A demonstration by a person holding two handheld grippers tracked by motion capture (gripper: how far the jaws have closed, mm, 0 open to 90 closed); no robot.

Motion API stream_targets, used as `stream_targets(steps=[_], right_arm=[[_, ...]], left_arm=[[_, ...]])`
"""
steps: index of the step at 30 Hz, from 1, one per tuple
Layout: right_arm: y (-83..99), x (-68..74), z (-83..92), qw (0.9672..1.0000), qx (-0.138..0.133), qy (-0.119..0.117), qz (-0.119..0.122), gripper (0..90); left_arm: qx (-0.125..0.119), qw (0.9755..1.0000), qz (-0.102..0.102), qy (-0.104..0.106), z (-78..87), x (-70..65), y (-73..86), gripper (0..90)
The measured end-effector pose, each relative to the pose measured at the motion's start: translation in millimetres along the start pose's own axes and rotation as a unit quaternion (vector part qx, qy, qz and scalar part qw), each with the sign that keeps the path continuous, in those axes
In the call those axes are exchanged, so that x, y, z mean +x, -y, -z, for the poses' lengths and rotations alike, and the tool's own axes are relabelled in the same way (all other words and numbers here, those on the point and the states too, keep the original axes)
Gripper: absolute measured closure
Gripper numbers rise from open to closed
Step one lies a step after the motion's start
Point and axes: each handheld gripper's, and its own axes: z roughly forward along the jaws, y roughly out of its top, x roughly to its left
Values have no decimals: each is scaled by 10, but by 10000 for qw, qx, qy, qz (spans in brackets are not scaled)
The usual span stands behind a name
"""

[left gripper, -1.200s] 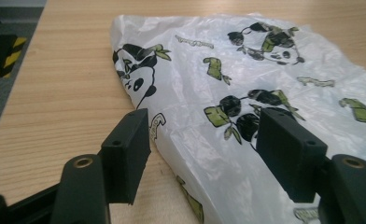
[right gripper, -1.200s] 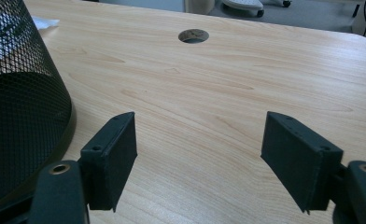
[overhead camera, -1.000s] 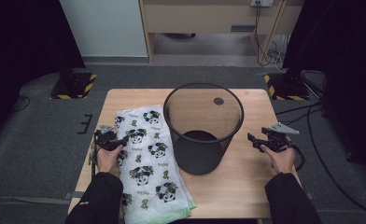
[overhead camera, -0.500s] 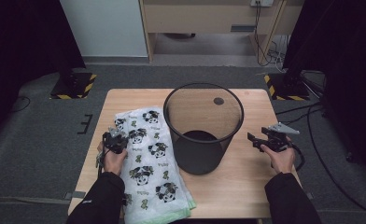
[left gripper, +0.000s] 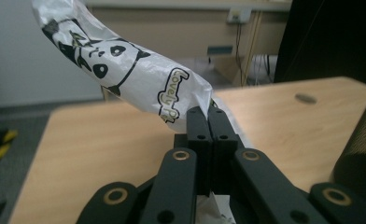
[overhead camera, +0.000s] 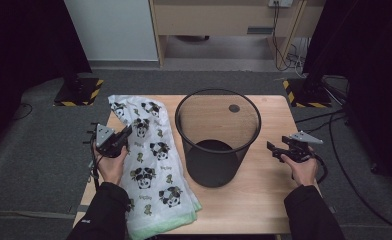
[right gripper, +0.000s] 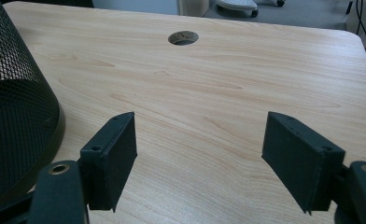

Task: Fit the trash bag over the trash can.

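Panda-print bag (left gripper: 139,79), its mouth hidden, is pinched in the left hand-held gripper (left gripper: 208,114) beside a mesh bin (overhead camera: 218,137); the right hand-held gripper (right gripper: 200,154) gapes wide above the bench (right gripper: 246,93).

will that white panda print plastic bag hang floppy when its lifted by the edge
Probably floppy: the thin white panda-print plastic bag bends and crinkles above the shut left claw. Likely very light, since one pinched edge lifts it. The rest would probably drag across the wooden table.

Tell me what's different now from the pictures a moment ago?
The left gripper has just been closing and is now shut on the panda bag. It has lifted the bag's edge up off the table, so the bag's far end looks pulled up and spread. The right gripper stayed open beside the black mesh bin, which has not moved.
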Motion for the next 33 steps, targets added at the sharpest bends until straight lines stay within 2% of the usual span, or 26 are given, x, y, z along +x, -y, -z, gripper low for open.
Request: stream_targets(steps=[2, 3, 6, 8, 10, 12, 15, 16, 19, 21, 22, 23, 27, 29, 33], right_arm=[[-1, 5, -6, 10000, -13, -10, -13, 262], [-3, 4, -9, 10000, -22, -11, -24, 262], [-1, -14, -13, 10000, -27, 21, -27, 262], [2, -27, -4, 10000, -30, 42, -33, 263], [-9, -39, 17, 10000, -52, 52, -67, 263], [-11, -55, 24, 9999, -102, 85, -63, 263], [-3, -69, 26, 9999, -90, 96, -84, 265], [-1, -73, 25, 9999, -87, 105, -79, 266], [-8, -72, 29, 9998, -103, 110, -98, 267], [-10, -77, 31, 9998, -114, 115, -74, 267], [-11, -77, 31, 9998, -117, 116, -75, 268], [-11, -79, 30, 9998, -134, 113, -71, 270], [-30, -83, 58, 9996, -204, 138, -102, 277], [-44, -86, 74, 9994, -292, 145, -154, 285], [-121, -93, 148, 9979, -580, 113, -277, 303]], left_arm=[[-214, 9995, -209, 46, 48, -96, -166, 891], [-315, 9991, -250, 116, 65, -156, -260, 891], [-661, 9963, -465, 279, 87, -359, -529, 891], [-804, 9939, -658, 371, 80, -497, -694, 891], [-1033, 9897, -882, 458, 77, -638, -862, 891], [-1228, 9863, -966, 529, 94, -749, -993, 891], [-1481, 9823, -933, 663, 129, -866, -1164, 891], [-1587, 9802, -932, 732, 145, -917, -1241, 891], [-1710, 9757, -989, 953, 179, -1058, -1396, 891], [-1701, 9720, -1056, 1233, 195, -1189, -1481, 892], [-1676, 9691, -1110, 1428, 204, -1276, -1513, 892], [-1627, 9677, -1128, 1559, 205, -1332, -1526, 891], [-1345, 9591, -1223, 2169, 177, -1598, -1469, 891], [-1141, 9564, -1225, 2392, 135, -1707, -1387, 891], [-864, 9542, -1223, 2591, 62, -1790, -1232, 890]])
